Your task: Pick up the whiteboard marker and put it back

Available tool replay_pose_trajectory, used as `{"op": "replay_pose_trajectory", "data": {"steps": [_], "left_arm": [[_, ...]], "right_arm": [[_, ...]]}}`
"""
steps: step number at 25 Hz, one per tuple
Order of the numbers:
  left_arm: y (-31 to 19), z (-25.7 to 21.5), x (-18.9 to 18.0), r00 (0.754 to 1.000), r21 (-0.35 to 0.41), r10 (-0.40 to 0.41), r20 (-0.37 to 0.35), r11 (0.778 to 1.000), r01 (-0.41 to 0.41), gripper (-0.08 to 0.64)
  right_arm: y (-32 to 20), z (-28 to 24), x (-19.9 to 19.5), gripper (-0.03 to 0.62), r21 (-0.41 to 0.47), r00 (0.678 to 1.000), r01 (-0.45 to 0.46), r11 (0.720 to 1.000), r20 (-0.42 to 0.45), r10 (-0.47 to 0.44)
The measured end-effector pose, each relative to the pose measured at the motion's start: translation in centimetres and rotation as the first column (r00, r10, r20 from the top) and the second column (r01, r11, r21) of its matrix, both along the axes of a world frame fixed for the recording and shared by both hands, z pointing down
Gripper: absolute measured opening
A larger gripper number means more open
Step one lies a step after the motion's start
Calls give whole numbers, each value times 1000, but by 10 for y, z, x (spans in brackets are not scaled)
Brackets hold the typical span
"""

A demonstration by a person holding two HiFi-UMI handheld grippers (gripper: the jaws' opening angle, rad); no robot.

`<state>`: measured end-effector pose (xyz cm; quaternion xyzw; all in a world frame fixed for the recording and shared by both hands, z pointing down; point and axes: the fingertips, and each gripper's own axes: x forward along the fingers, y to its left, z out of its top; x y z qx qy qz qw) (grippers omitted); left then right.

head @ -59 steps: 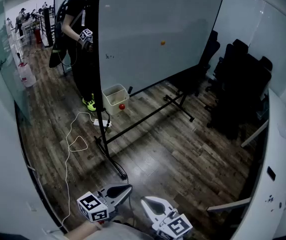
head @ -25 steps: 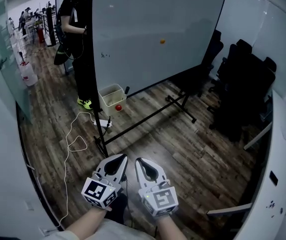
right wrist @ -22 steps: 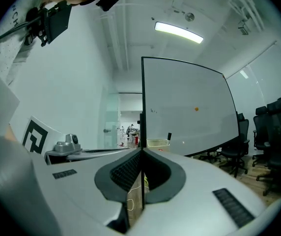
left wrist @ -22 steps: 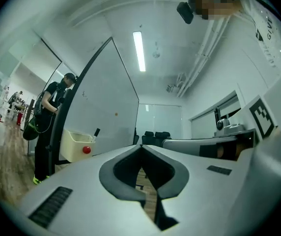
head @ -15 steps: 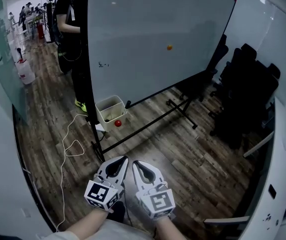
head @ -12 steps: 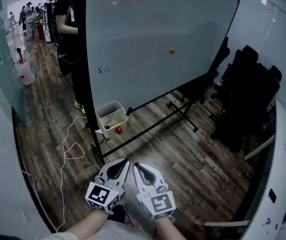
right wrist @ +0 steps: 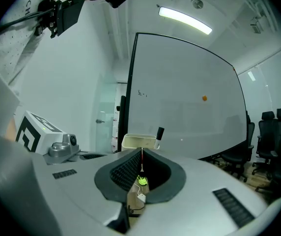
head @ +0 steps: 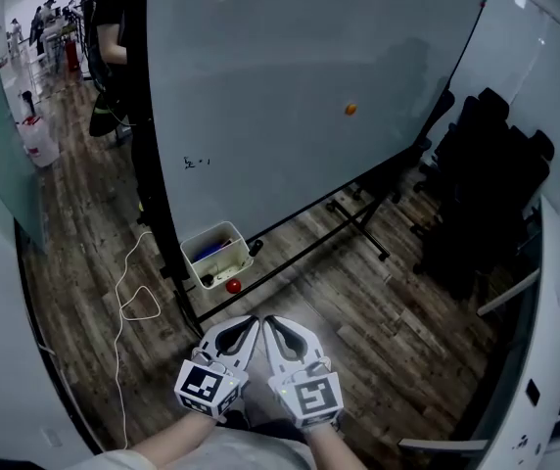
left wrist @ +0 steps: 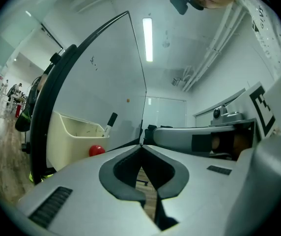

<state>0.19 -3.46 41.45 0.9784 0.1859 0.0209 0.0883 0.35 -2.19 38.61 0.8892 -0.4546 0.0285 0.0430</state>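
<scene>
The whiteboard marker (head: 254, 249) stands tilted at the right-hand end of a cream plastic bin (head: 198, 246), its black end poking up above the rim. Whether it sits inside the bin or just against its outer corner I cannot tell. The bin hangs low by the black frame of a big rolling whiteboard (head: 290, 86). Something blue lies inside it, and a red ball (head: 233, 286) shows just beside its front lower edge.

The person holds both grippers level, side by side and almost touching, aimed at that bin and well short of it. The left gripper (head: 245, 327) has its jaws pressed together at the tips with nothing between them. The right gripper (head: 273, 326) is likewise closed and empty.

A small orange magnet (head: 350, 110) sticks to the board's upper right, and a few small marks are written on its left part. A white cable (head: 128, 292) loops across the wooden floor (head: 358, 292) to the left of the stand. Black office chairs (head: 486, 194) are bunched against the right wall. Another person (head: 112, 27) in dark clothes stands behind the board's far left edge.
</scene>
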Motion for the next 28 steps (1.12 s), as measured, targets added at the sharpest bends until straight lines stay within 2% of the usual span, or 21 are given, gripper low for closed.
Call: {"op": "replay_pose_trajectory", "data": {"steps": [4,9,12,15,21,28], "left_arm": [[1,6,7,1000,-12,14,10,1000,-14,15],[6,11,6,1000,-7,8,30,1000,-8,15],[-1,19,12,999,-7,-23,39,1000,23,15],[-9,27,21,995,8,-89,47,996,89,15],[-11,35,40,955,-8,-287,81,958,288,15],[3,24,71,886,-6,-462,52,887,462,15]], "right_arm": [[0,4,8,20,-11,1000,7,1000,8,-7],[0,10,16,20,-26,998,59,998,1,-59],[-7,18,24,20,-21,994,110,994,14,-110],[-18,25,32,20,-18,981,192,981,-3,-192],[-29,30,53,20,-48,912,409,911,-5,-409],[-16,28,79,20,-73,816,575,815,-28,-578]]}}
